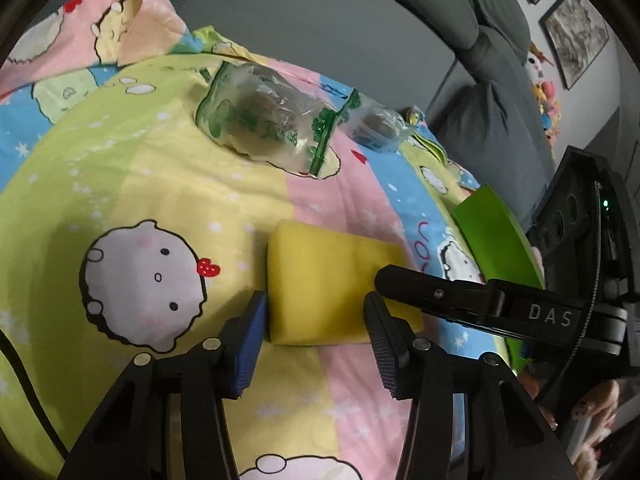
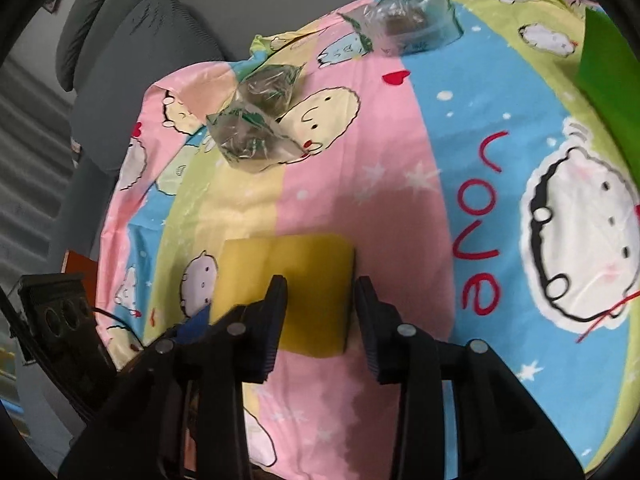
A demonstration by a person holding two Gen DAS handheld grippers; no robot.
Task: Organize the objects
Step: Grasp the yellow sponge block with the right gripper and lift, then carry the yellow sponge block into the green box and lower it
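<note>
A yellow sponge point(image 1: 320, 276) lies flat on the cartoon bedsheet point(image 1: 140, 184). My left gripper point(image 1: 316, 308) straddles its near end: the blue left pad point(image 1: 250, 340) sits against the sponge's left side, while the right finger point(image 1: 384, 344) stands over its top. One finger point(image 1: 424, 286) of my right gripper reaches in from the right across the sponge. In the right wrist view the right gripper point(image 2: 320, 300) straddles the sponge point(image 2: 312, 276), its right finger at the sponge's right edge and its left finger over the top. Whether either pair of pads presses is not clear.
Two clear zip bags with green print point(image 1: 260, 124) point(image 1: 378, 128) lie farther back on the sheet. A flat green thing point(image 1: 496, 236) sits at the bed's right edge. Grey cushions point(image 1: 500, 92) rise behind. A hand point(image 1: 588, 404) shows at lower right.
</note>
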